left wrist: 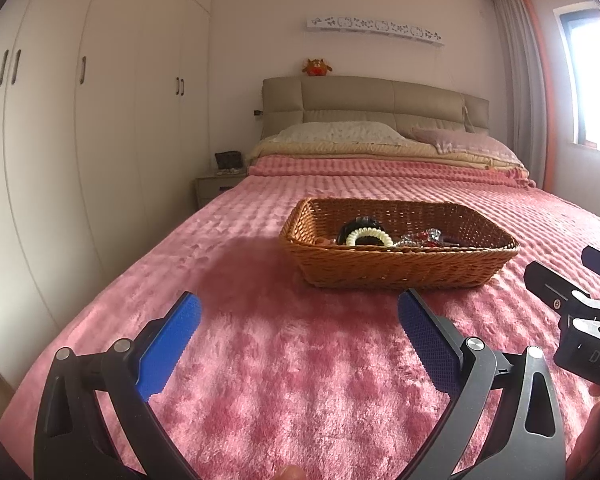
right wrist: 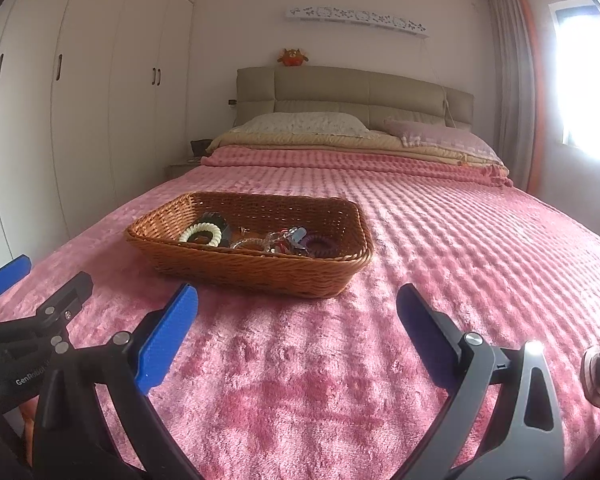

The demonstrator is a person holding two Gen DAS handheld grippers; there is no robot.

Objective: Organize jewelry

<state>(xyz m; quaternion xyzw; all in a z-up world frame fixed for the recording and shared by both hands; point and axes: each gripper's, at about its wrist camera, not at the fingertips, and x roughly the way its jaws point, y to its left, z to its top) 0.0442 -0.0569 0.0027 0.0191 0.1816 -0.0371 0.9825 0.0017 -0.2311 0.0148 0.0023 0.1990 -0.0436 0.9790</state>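
Pink blanket (left wrist: 300, 360) on a bedroom bed, under your grippers. One wicker basket (left wrist: 396, 270) sits ahead; left gripper (left wrist: 300, 316) and right gripper (right wrist: 298, 312) both gape wide, empty.

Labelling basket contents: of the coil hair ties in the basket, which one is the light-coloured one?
The cream coil hair tie at the left end of the wicker basket. The other coil tie, near the right end, is dark purple.

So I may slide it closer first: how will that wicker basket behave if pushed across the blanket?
The wicker basket looks stiff and light, so it should move as one piece. It sits low and wide, so tipping seems unlikely. The plush blanket may drag at it.
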